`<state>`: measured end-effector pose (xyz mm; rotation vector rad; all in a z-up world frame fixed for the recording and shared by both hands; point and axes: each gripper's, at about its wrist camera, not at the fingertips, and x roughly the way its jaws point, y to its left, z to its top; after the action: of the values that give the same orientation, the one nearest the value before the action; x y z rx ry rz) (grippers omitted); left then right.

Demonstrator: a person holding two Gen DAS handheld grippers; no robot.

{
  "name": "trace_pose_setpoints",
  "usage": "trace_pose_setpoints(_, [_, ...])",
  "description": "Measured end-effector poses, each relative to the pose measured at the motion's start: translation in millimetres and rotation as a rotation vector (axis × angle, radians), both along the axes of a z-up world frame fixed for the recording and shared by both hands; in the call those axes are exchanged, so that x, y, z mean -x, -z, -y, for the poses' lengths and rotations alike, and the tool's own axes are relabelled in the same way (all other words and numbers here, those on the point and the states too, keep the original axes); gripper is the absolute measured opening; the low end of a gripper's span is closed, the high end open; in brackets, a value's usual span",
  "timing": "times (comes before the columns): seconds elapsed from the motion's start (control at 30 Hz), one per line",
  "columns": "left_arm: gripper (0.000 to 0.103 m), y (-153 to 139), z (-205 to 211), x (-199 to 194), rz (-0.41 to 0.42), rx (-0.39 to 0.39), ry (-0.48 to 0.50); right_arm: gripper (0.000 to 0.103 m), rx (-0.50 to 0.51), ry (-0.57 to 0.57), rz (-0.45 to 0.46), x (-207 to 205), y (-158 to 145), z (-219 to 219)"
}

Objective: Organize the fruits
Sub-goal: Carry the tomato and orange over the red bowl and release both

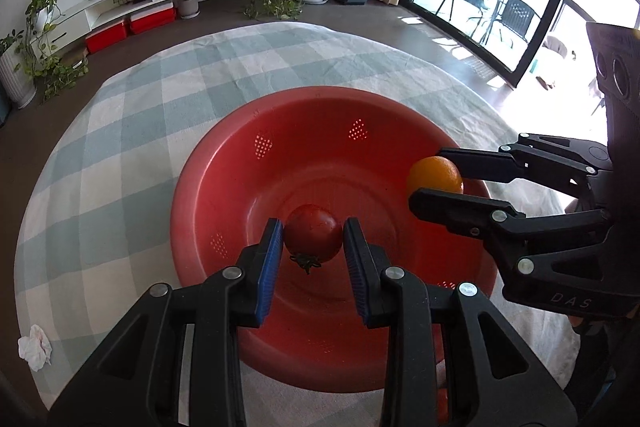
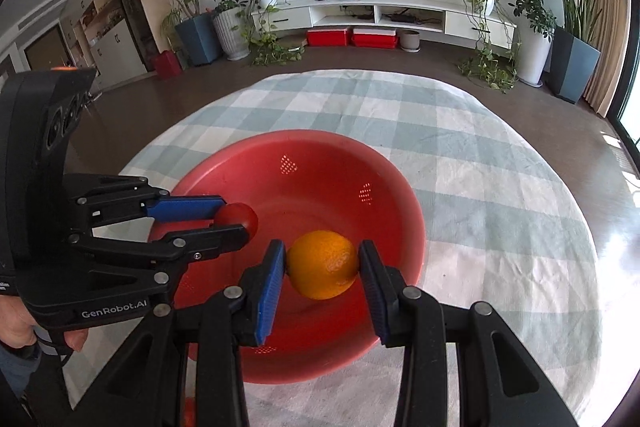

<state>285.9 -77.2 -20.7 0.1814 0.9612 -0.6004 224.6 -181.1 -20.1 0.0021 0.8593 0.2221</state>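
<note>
Left gripper [image 1: 313, 239]: clamped on a red tomato [image 1: 313, 233], above the bowl's middle.
Right gripper [image 2: 323, 265]: clamped on an orange [image 2: 322, 264], at the tomato's 2 o'clock in the left view.
Bowl [image 1: 312, 99]: red colander on a checked cloth [image 1: 120, 155].

left gripper [image 1: 313, 241]: blue pads clamp tomato [image 1: 313, 234], stem down, over bowl
right gripper [image 1: 434, 174]: enters from right, pinches orange [image 1: 435, 174] above bowl's right rim
bowl [image 1: 224, 163]: red, perforated, empty inside, on checked cloth [image 1: 132, 115]
tissue [image 1: 35, 347]: crumpled, cloth's lower left edge
background: plants, TV shelf, glass door
</note>
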Motion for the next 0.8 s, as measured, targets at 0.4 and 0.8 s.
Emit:
trace_pose_setpoints(0.4, [0.03, 12, 11, -4, 0.037, -0.088, 0.006, 0.041, 0.142, -0.046, 0.016, -1, 17, -15])
trace_pose_setpoints(0.8, [0.035, 13, 16, -4, 0.059, -0.109, 0.016, 0.042, 0.17, -0.063, 0.043, -1, 18, -17])
